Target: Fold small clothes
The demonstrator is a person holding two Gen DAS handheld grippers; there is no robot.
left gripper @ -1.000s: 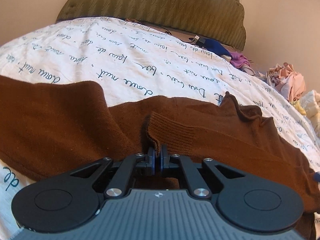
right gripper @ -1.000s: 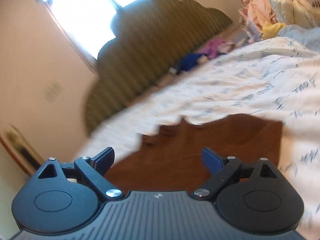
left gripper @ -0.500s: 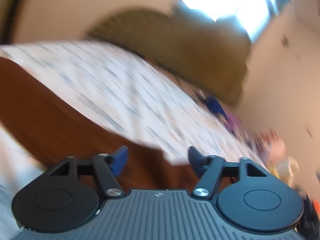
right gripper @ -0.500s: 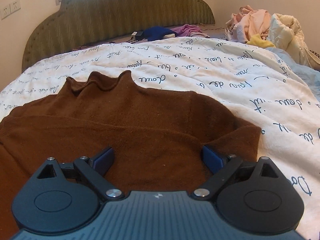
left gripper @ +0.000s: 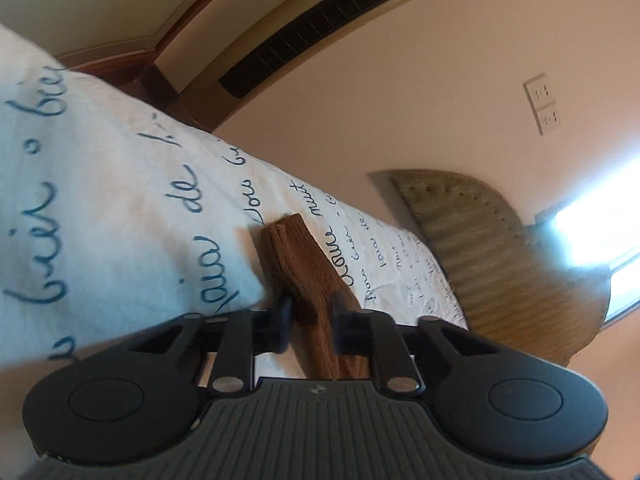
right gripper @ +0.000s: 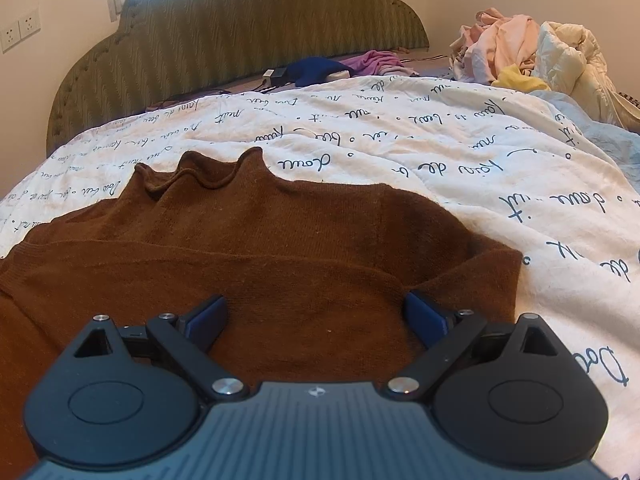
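Brown sweater (right gripper: 280, 264) spread under gaping right claw (right gripper: 316, 320); only left view shows left claw (left gripper: 310, 320) clamping ribbed cuff (left gripper: 308, 276) (blurred).

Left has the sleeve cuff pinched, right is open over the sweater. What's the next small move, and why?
Probably carry the left gripper with the cuff across onto the sweater body. The cuff lies out on the blanket, and the right gripper hovers open over the body, gripping nothing.

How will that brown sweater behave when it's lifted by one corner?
Probably floppy: the brown sweater lies in soft folds on the bedspread. Likely not slippery: its ribbed cuff sits pinched in the left gripper.
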